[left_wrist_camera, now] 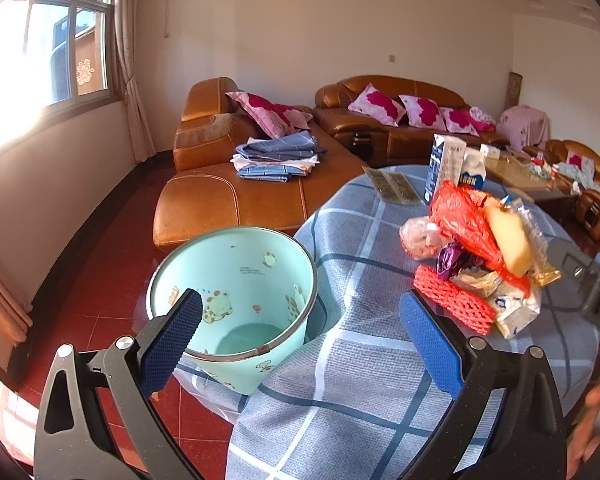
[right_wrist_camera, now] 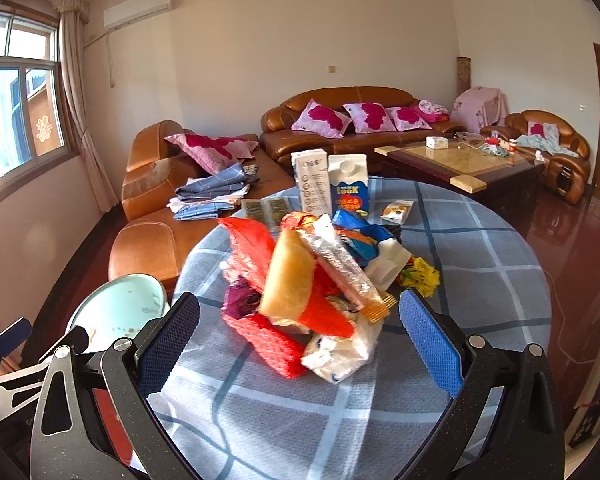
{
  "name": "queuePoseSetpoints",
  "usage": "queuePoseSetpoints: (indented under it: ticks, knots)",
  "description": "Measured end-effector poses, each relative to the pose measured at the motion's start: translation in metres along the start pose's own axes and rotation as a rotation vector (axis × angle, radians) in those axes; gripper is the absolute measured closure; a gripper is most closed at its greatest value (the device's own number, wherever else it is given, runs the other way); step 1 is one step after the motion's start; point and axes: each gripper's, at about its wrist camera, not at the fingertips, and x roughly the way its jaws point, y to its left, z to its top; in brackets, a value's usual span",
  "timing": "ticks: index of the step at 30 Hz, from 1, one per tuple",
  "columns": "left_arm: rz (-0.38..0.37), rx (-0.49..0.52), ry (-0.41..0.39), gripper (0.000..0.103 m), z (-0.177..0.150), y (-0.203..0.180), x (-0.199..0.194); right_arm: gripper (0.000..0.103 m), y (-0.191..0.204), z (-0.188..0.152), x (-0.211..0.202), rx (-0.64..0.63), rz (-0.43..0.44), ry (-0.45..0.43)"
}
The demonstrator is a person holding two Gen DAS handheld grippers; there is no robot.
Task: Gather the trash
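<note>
On the checked tablecloth (right_wrist_camera: 480, 280), I am hovering my spread right gripper (right_wrist_camera: 300, 332) before the trash pile (right_wrist_camera: 300, 280); left gripper (left_wrist_camera: 300, 332), also spread, is hanging beside the bin (left_wrist_camera: 236, 300). Loose wrappers risk sliding off.

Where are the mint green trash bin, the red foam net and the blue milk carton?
mint green trash bin (left_wrist_camera: 236, 280): left wrist view, inner wall.
red foam net (right_wrist_camera: 268, 344): right wrist view, mesh middle.
blue milk carton (right_wrist_camera: 349, 190): right wrist view, front face.
</note>
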Motion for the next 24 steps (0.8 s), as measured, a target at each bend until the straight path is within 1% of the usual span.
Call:
queuePoseSetpoints:
  ticks: [5, 11, 12, 13, 14, 16, 18, 23, 24]
  knots:
    - [-0.008, 0.019, 0.030, 0.006, -0.002, -0.007, 0.020, 0.005, -0.028, 0.000, 0.006, 0.026, -0.035, -0.015]
    - [-0.069, 0.001, 0.044, 0.006, 0.000, -0.016, 0.039, 0.005, -0.056, 0.009, 0.019, 0.011, -0.068, 0.020]
    - [-0.074, 0.000, 0.044, 0.006, 0.001, -0.018, 0.041, 0.005, -0.060, 0.011, 0.023, 0.033, -0.054, 0.004]
    - [-0.082, 0.000, 0.046, 0.006, 0.003, -0.020, 0.044, 0.006, -0.061, 0.013, 0.026, 0.005, -0.064, 0.016]
    - [-0.089, 0.000, 0.048, 0.006, 0.004, -0.023, 0.046, 0.008, -0.062, 0.015, 0.030, 0.000, -0.057, 0.024]
    - [-0.105, 0.002, 0.053, 0.006, 0.009, -0.027, 0.050, 0.026, -0.061, 0.019, 0.039, -0.017, -0.039, 0.046]
    - [-0.138, 0.006, 0.049, 0.006, 0.016, -0.033, 0.052, 0.029, -0.060, 0.022, 0.052, -0.032, -0.020, 0.070]
    - [-0.221, 0.035, 0.019, 0.006, 0.032, -0.054, 0.048, 0.030, -0.060, 0.017, 0.086, -0.013, 0.060, 0.175]
    - [-0.234, 0.045, 0.013, 0.006, 0.035, -0.059, 0.047, 0.035, -0.059, 0.015, 0.090, -0.018, 0.074, 0.197]
